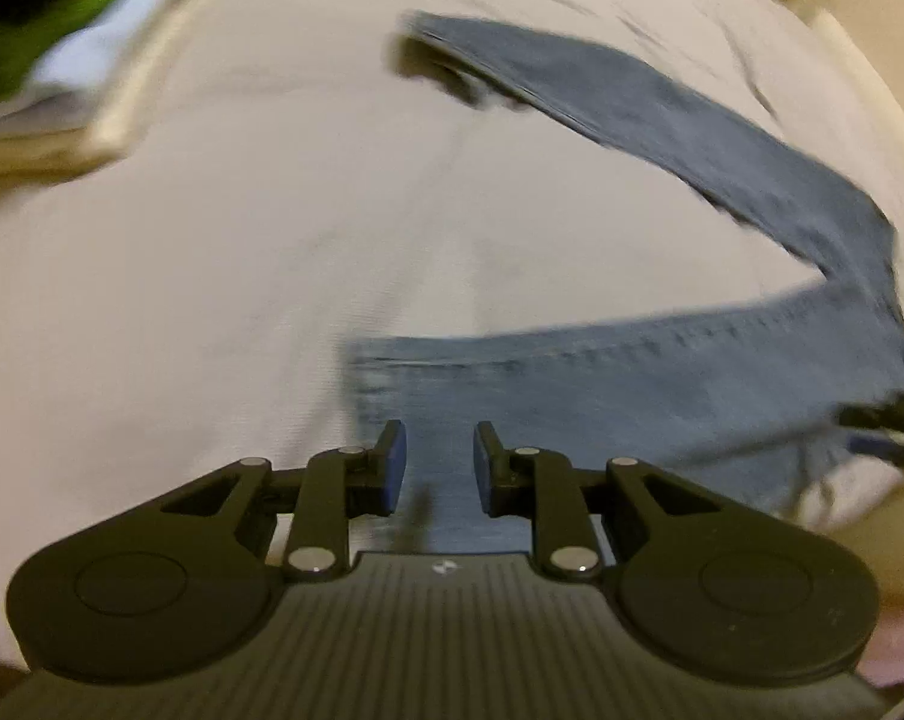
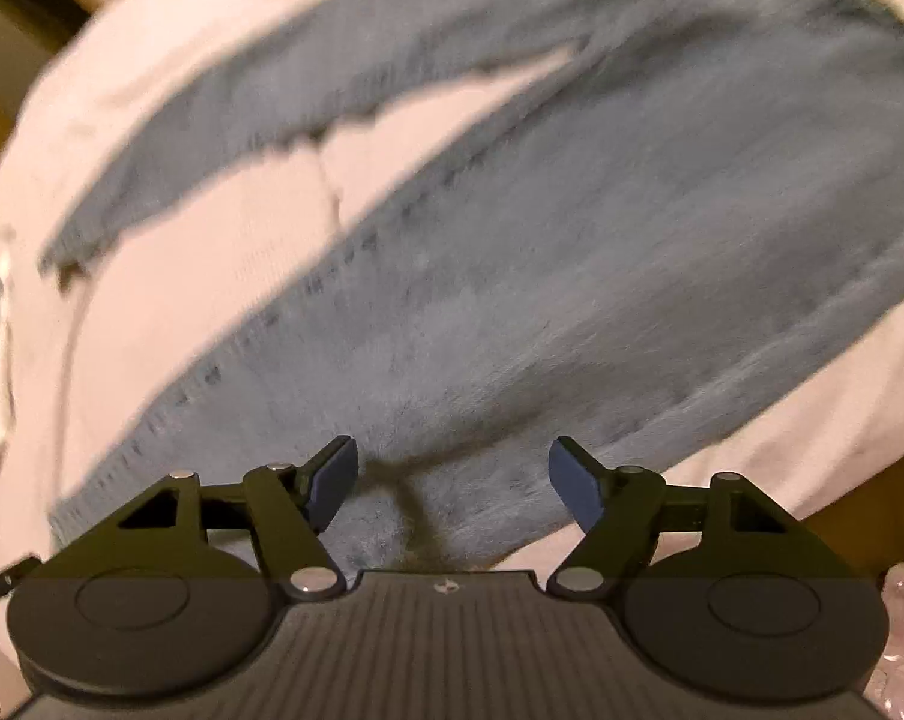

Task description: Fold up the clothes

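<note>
On white bed sheet: blue jeans spread flat, legs splayed apart. Above one leg hem, left gripper, fingers narrowly parted, holding nothing. Over broad denim, right gripper, fingers wide, empty. Far left, blurred stack of folded clothes. No containers discernible.

White sheet covers surface; blurred green item, perhaps folded stack, far left.

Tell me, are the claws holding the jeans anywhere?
No. The left claw and right claw are both open above the jeans, with nothing between their fingers.
</note>
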The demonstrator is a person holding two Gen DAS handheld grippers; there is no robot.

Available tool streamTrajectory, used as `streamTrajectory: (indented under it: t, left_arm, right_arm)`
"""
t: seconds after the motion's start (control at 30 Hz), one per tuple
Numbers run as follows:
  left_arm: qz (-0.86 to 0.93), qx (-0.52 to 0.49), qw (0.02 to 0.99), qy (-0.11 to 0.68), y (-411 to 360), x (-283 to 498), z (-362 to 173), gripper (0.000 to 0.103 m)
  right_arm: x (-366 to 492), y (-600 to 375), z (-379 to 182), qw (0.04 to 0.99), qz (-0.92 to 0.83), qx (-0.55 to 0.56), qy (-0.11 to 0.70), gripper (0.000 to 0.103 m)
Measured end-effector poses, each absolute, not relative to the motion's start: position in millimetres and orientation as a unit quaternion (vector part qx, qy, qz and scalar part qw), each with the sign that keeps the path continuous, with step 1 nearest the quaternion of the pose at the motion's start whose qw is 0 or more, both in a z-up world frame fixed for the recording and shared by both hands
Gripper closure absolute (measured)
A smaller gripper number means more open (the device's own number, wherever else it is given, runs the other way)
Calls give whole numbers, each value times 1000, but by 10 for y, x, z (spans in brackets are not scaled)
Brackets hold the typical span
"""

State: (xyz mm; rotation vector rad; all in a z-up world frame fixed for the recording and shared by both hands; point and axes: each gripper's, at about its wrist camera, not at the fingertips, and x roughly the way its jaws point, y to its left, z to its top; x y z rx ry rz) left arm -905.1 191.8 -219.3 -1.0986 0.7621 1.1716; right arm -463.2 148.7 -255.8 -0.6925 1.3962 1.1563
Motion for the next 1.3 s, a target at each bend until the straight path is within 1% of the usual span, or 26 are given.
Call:
streamTrajectory:
  t: [0.07,0.13,0.2,0.23,0.27,0.33,0.43,0.53,0.63,0.7,0.73,0.8,0.87,0.93,1.07,1.13,1.23,1.27,1.3]
  left_arm:
    - [501,-502,615,344,1993,-8940,-2333,84]
    - [499,-527,595,346,2047,-8886,-2416,85]
    - [507,-513,602,343,2068,-8827,-2335,85]
    - [510,-506,606,341,2111,-8793,-2299,82]
    - [514,-505,603,341,2186,-8766,-2290,81]
    - [523,-508,596,337,2340,-8736,-2267,80]
    - [544,-546,570,286,2605,-8817,-2245,79]
    - [560,-576,549,230,2868,-8884,-2218,69]
    - [566,-603,530,187,3116,-8988,-2216,67]
    - [566,-620,518,161,3304,-9085,-2229,64]
    - [567,-628,512,148,3406,-9135,-2246,61]
    - [569,-643,500,118,3581,-9248,-2287,54]
    - [571,-661,481,79,3746,-9403,-2352,45]
    - [575,-679,456,35,3929,-9564,-2460,41]
    - [583,-690,428,-17,4272,-9798,-2642,33]
    - [585,-694,418,-30,4435,-9886,-2742,31]
    - [567,-717,403,-44,4633,-9957,-2952,32]
    - [558,-723,403,-50,4672,-9962,-3005,37]
    - [545,-732,405,-59,4710,-9959,-3065,43]
  right_arm:
    - [-4742,1556,-2632,540,496,-324,597,33]
    - [-4820,1625,-2507,532,529,-328,573,35]
    - [-4846,1739,-2347,533,560,-326,544,35]
    - [-4837,1808,-2292,532,573,-326,532,33]
    - [-4813,1903,-2275,528,581,-328,525,32]
    - [-4738,2115,-2334,521,581,-328,533,32]
    - [-4626,2477,-2499,512,563,-304,573,32]
    - [-4603,2789,-2579,498,557,-264,611,31]
    - [-4724,3067,-2613,489,564,-275,606,31]
    - [-4799,3218,-2645,478,568,-259,618,31]
    - [-4833,3289,-2662,472,569,-248,626,31]
    - [-4834,3439,-2777,460,550,-189,671,31]
    - [-4798,3531,-2942,451,506,-106,727,31]
    - [-4794,3594,-3106,442,461,-32,769,31]
    - [-4859,3715,-3371,442,407,55,798,29]
    - [-4889,3759,-3466,449,391,70,801,29]
    - [-4902,3798,-3563,461,373,86,801,29]
    - [-4902,3805,-3589,465,368,93,800,31]
    - [-4896,3805,-3605,469,362,100,799,33]
